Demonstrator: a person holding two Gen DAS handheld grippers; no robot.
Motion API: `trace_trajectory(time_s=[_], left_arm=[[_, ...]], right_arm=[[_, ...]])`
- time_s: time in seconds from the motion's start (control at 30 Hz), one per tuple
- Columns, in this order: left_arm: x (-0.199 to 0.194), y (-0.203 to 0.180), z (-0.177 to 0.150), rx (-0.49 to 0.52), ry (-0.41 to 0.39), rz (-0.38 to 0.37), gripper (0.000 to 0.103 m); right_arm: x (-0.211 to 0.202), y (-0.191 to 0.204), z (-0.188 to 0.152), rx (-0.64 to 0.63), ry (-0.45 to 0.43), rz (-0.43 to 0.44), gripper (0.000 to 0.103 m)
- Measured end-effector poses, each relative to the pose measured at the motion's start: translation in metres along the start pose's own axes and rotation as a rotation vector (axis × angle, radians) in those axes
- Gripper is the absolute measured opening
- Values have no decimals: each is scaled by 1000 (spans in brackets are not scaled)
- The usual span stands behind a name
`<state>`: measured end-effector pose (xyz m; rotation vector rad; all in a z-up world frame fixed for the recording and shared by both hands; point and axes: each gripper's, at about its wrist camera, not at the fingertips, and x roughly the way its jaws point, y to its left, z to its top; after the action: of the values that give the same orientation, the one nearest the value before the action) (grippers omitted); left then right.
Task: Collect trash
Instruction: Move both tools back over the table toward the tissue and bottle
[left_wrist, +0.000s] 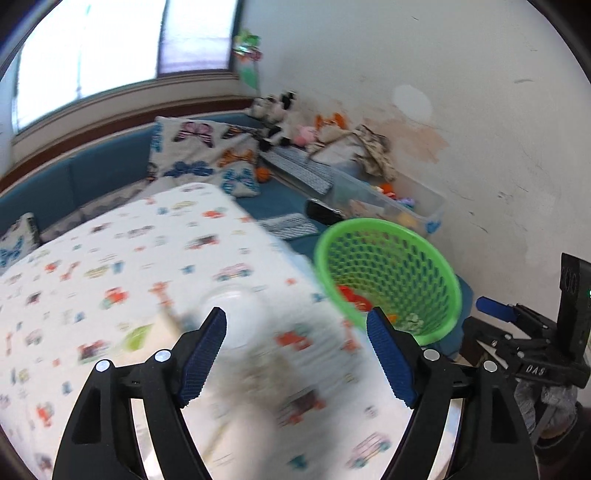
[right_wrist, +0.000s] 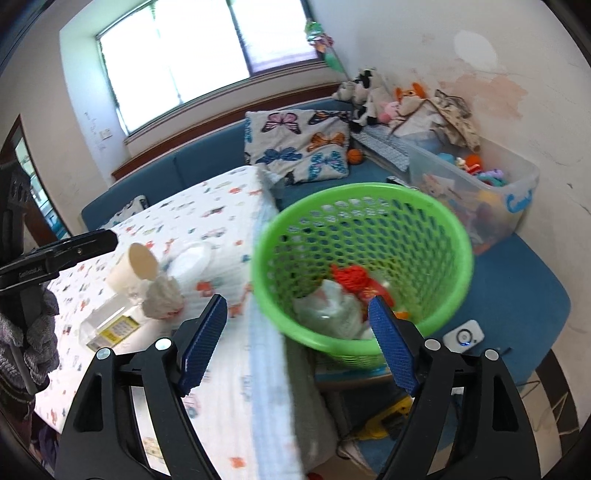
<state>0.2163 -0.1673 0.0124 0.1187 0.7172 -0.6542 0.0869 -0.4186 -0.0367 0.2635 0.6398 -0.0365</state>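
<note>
The green basket (right_wrist: 364, 273) stands beside the table (right_wrist: 218, 221), its mouth tilted toward the cameras, with red and clear trash inside. A paper cup (right_wrist: 135, 269) lies on its side on the table, mouth toward the basket. Both the left gripper (left_wrist: 295, 325) and the right gripper (right_wrist: 297, 314) hover with jaws spread wide, grasping nothing.

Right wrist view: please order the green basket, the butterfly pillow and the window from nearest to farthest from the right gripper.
From the right gripper:
1. Green basket, just ahead, right of the table.
2. Butterfly pillow, behind, on the blue bench.
3. Window, on the back wall.
</note>
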Motion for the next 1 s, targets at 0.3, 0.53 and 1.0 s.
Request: trace_trajectory(time_s=[0.3,0.53,1.0], left_arm=[[-49,62,-33,-91,-34,117,77],[-71,91,-61,-151,-32,167,77],[-85,107,-103,-162,6,199,77]], right_arm=[[23,57,2,-81,32,75,79],[47,94,0,-141,81,147,79],[105,145,-8,-258,203,213,77]])
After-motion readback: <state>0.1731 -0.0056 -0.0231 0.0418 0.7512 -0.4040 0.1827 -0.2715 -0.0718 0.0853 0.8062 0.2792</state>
